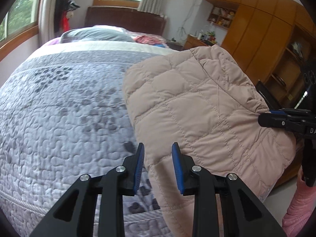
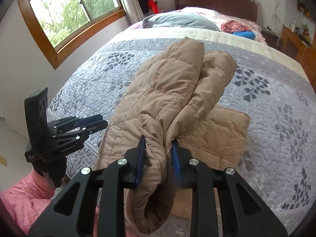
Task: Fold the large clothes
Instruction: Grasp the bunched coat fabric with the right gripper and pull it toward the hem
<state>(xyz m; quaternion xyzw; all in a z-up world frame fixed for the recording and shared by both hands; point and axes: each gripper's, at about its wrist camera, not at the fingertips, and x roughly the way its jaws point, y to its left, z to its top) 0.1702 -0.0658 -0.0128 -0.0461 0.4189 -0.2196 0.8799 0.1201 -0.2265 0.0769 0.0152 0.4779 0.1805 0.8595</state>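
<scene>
A beige quilted puffer jacket (image 1: pixel 193 106) lies partly folded on the bed and also shows in the right wrist view (image 2: pixel 169 90). My right gripper (image 2: pixel 158 152) is shut on a bunched edge of the jacket and lifts it above the quilt; it appears at the right of the left wrist view (image 1: pixel 264 116). My left gripper (image 1: pixel 158 156) is open and empty, its fingers just left of the jacket's near edge, above the quilt. It shows in the right wrist view (image 2: pixel 98 121) to the left of the jacket.
The bed's grey patterned quilt (image 1: pixel 59 108) spreads left and ahead. A grey pillow (image 1: pixel 94 34) and pink and blue clothes (image 2: pixel 239 29) lie near the headboard. Wooden wardrobes (image 1: pixel 256 29) stand on the right, windows on the left.
</scene>
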